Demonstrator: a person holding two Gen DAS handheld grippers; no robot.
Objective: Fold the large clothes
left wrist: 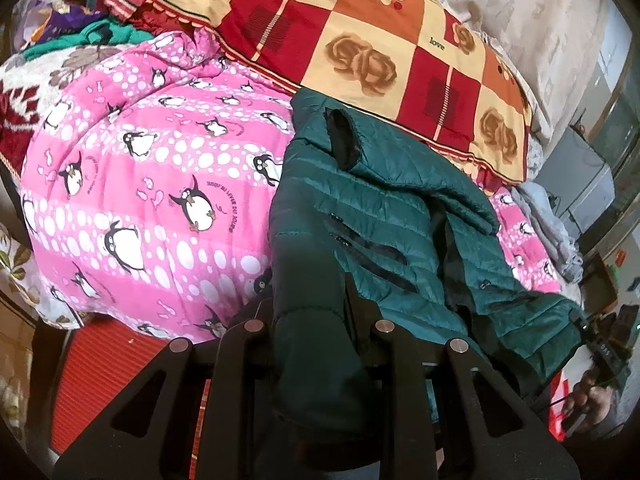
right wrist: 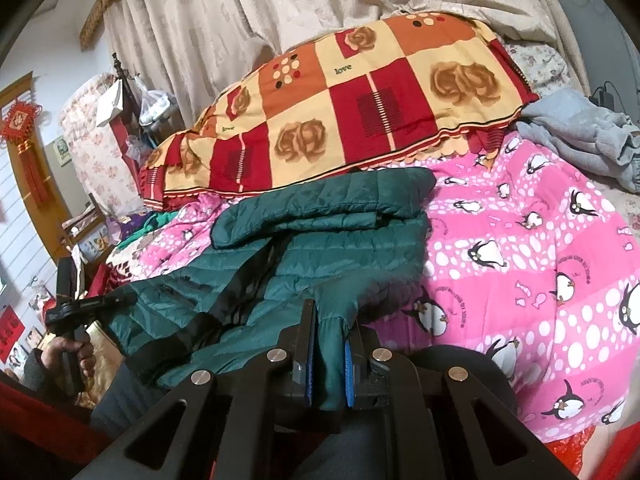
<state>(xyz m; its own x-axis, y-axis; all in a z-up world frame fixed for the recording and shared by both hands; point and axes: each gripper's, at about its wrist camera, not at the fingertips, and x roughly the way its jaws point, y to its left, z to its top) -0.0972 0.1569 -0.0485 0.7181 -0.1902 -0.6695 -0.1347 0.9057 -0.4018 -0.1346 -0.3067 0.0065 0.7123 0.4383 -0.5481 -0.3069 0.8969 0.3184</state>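
both my grippers are clamped on the green puffer jacket (right wrist: 320,240): right gripper (right wrist: 329,364) pinching its hem at lower centre, left gripper (left wrist: 312,344) likewise. it sprawls mid-frame over the pink penguin quilt (right wrist: 520,264). i judge it light, soft, slippery; grip seams.

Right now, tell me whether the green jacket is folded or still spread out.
Partly folded: one sleeve of the green jacket lies across its body on the pink penguin quilt, but the hem remains unfolded, pinched by both hand-held grippers.

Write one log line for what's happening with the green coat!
left tool: shut on green coat | right tool: shut on green coat | coat: on pink penguin quilt
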